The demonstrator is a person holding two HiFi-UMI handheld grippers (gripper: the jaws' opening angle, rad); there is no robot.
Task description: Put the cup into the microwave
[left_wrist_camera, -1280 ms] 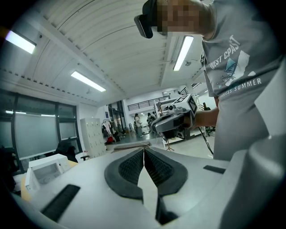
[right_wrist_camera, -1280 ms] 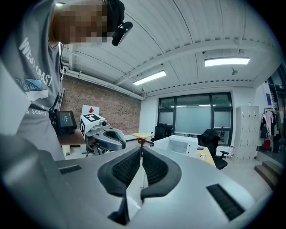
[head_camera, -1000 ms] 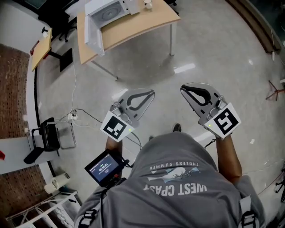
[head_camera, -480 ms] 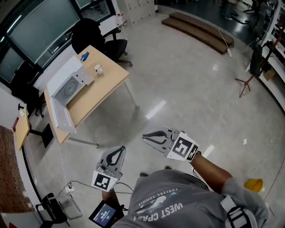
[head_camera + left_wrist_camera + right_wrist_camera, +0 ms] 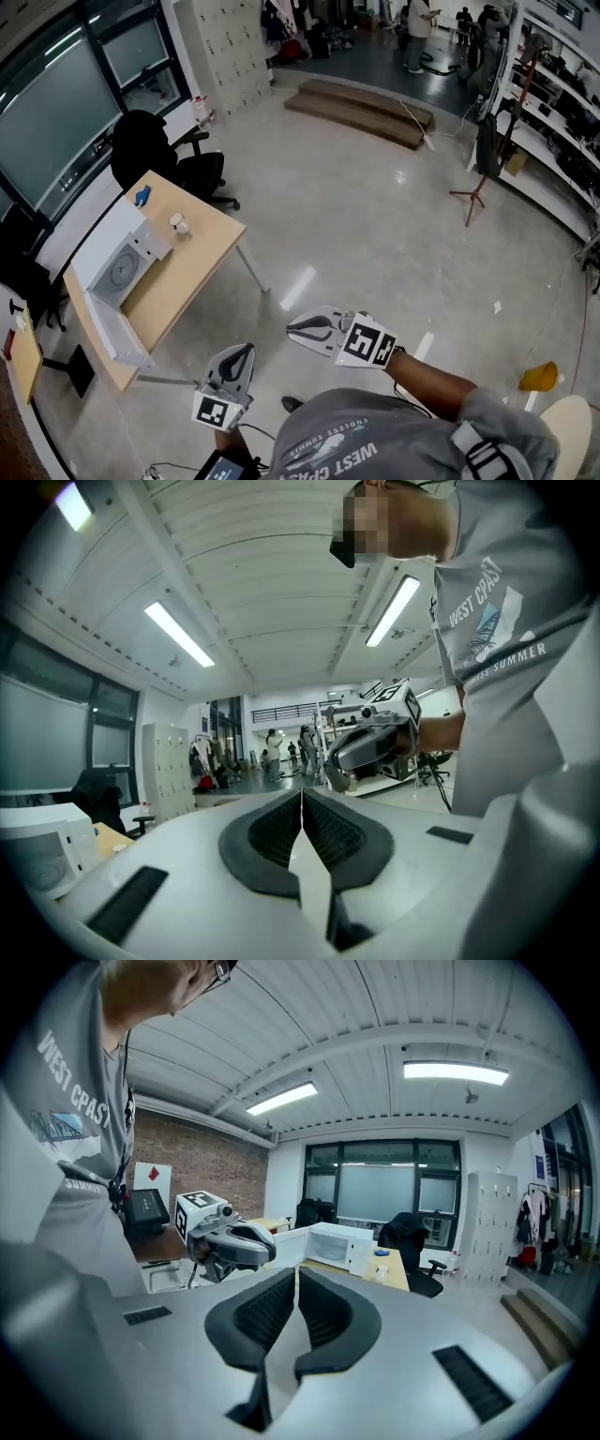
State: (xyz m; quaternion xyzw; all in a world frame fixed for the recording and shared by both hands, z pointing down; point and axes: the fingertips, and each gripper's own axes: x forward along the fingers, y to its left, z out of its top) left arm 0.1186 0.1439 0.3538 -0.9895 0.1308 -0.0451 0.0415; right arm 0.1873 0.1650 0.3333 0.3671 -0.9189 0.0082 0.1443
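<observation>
Standing on open concrete floor [image 5: 394, 244], well away from the work table [image 5: 192, 272].

Left gripper [image 5: 246, 348]: held low in front of me, jaws pressed together, nothing between them. Its own view confirms it, with the ribbed pads meeting along one line.

Right gripper [image 5: 292, 327]: beside the left and a little ahead of it, jaws likewise closed on nothing. Its view shows the dark pads meeting, with the left gripper off to one side of the frame.

Cup [image 5: 176, 223]: small and white, upright on the light wooden table near its far edge. It stands just beside the control-panel side of the microwave [image 5: 120, 270] but is not touching it. In the right gripper view the cup [image 5: 380, 1271] shows as a pale dot on the tabletop to the right of the microwave [image 5: 330, 1241].

Microwave: white, door [image 5: 114, 337] swung fully open toward the near end of the table, round turntable visible inside.

Also on the table is a small blue object [image 5: 142, 196], beyond the cup. A black office chair [image 5: 141, 150] stands at the far side — neither gripper is near any of it.
</observation>
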